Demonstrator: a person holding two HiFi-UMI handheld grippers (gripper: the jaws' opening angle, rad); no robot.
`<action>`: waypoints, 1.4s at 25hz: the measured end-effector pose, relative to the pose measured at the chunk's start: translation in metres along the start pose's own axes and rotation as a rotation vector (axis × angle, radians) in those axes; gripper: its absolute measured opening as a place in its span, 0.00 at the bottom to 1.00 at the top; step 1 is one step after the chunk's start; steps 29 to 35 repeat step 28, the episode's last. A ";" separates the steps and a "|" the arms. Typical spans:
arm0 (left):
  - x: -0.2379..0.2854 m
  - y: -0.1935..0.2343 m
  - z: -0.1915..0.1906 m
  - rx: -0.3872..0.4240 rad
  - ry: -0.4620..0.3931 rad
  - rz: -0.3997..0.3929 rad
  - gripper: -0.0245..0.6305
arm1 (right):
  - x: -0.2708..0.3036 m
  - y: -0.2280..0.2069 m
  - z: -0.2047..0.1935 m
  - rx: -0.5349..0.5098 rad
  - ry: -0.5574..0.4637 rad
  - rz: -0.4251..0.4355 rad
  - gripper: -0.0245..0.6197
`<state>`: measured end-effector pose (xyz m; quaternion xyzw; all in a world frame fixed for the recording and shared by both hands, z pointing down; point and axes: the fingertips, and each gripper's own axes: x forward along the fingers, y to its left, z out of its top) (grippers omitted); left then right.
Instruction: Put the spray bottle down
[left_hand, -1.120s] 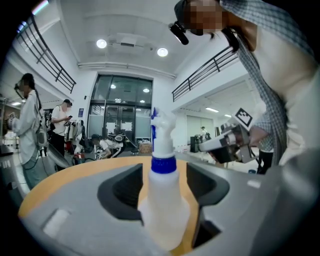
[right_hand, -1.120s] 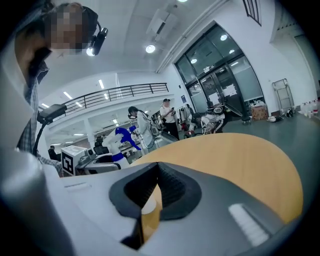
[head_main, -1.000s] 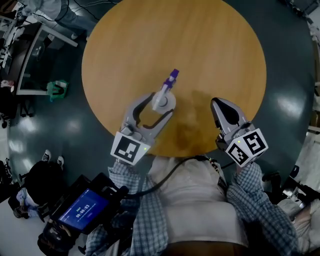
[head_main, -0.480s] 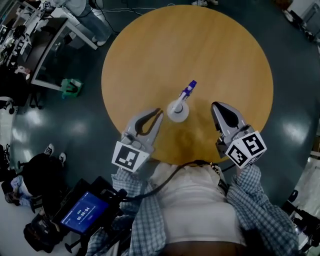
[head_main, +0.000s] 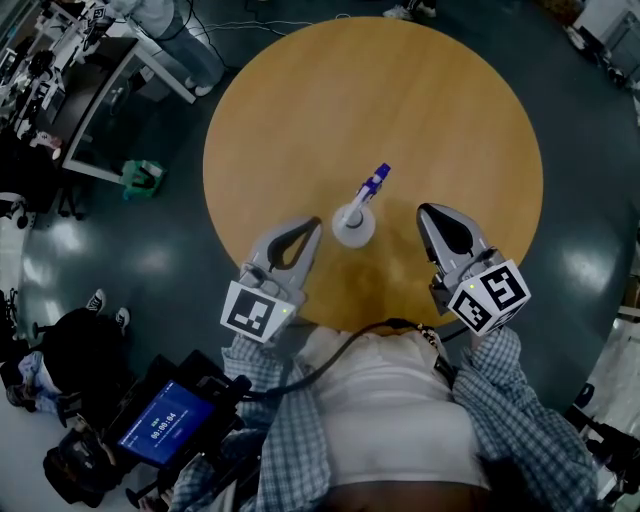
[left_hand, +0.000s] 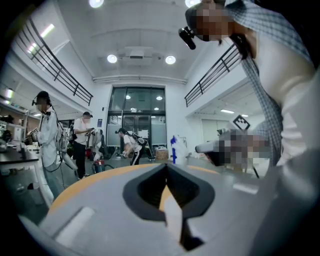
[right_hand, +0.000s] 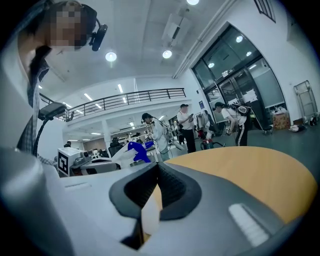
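Note:
The white spray bottle (head_main: 355, 222) with a blue-purple nozzle stands upright on the round wooden table (head_main: 400, 100), near its front edge. My left gripper (head_main: 315, 226) hangs just left of the bottle, apart from it, jaws shut with nothing between them. My right gripper (head_main: 424, 212) is to the bottle's right, also shut and empty. In the left gripper view the bottle (left_hand: 175, 149) shows beyond the shut gripper (left_hand: 166, 166), a little to the right. In the right gripper view the bottle's blue nozzle (right_hand: 136, 150) shows left of the shut gripper (right_hand: 157, 166).
A desk with equipment (head_main: 70, 90) stands at the far left, a green object (head_main: 143, 175) on the floor beside it. A dark bag (head_main: 80, 355) and a device with a blue screen (head_main: 165, 425) sit at my lower left. Several people (left_hand: 82, 142) stand in the hall.
My left gripper, open around the bottle a second ago, has let it go, drawn back toward me and shut. The bottle now stands free. The right gripper stays shut.

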<state>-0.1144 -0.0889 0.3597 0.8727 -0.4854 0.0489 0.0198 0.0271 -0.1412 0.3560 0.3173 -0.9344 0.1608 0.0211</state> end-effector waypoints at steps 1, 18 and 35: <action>0.000 0.000 0.000 0.001 -0.001 0.002 0.04 | 0.000 0.001 0.000 -0.005 0.002 0.006 0.04; 0.001 0.002 -0.005 -0.002 0.004 0.007 0.04 | 0.000 0.004 -0.007 -0.008 0.017 0.011 0.04; 0.002 0.000 -0.008 -0.010 0.012 -0.004 0.04 | 0.002 0.006 -0.007 -0.013 0.023 0.013 0.04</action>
